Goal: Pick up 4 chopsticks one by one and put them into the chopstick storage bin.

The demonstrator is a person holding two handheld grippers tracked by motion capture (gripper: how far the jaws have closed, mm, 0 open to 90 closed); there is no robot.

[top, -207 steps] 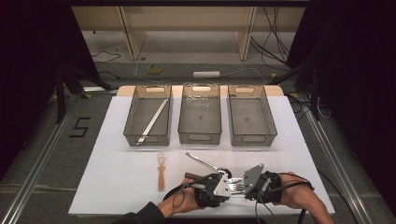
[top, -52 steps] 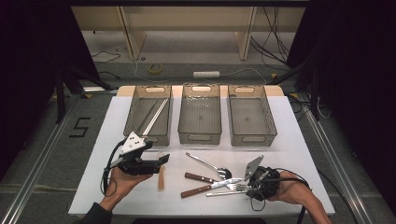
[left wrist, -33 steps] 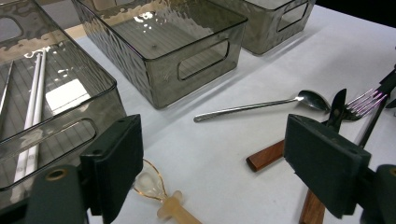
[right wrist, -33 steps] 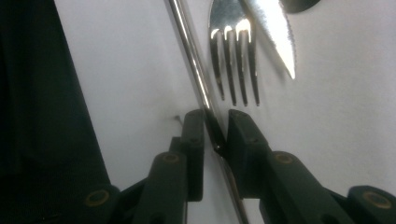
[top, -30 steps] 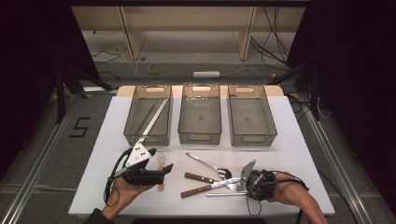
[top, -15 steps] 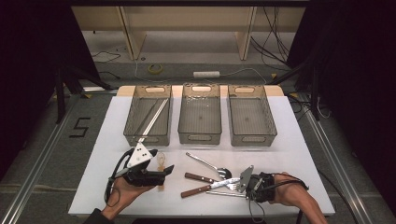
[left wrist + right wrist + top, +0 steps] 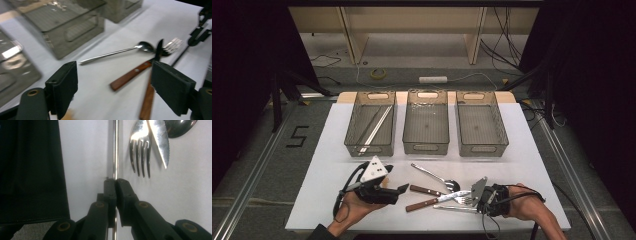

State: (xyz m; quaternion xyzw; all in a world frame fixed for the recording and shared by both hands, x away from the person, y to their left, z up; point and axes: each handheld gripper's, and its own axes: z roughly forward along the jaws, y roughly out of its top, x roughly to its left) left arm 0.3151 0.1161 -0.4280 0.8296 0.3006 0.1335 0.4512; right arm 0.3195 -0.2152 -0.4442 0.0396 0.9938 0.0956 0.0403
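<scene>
Cutlery lies heaped at the front of the white table [image 7: 327, 170]: a steel spoon [image 7: 434, 175], two wooden-handled knives [image 7: 424, 190], a fork [image 7: 462, 200] and a thin steel handle [image 7: 447, 207]. My right gripper [image 7: 471, 201] is at the heap's right end. In the right gripper view it [image 7: 115, 182] is shut on that steel handle [image 7: 115, 150], with the fork [image 7: 140, 157] and a knife blade [image 7: 157, 140] just beyond. My left gripper [image 7: 401, 190] sits left of the heap, open and empty. In the left gripper view its jaws [image 7: 117, 90] face the spoon [image 7: 112, 52] and a wooden handle [image 7: 130, 75].
Three translucent grey bins stand in a row behind the cutlery: left [image 7: 369, 150], middle [image 7: 426, 148] and right [image 7: 482, 150]. Long steel sticks [image 7: 374, 127] lie in the left bin. Dark floor and cables surround the table.
My left gripper has slid to the right toward the cutlery, covering the small wooden piece that lay beside it. The right hand has stayed at the heap.
</scene>
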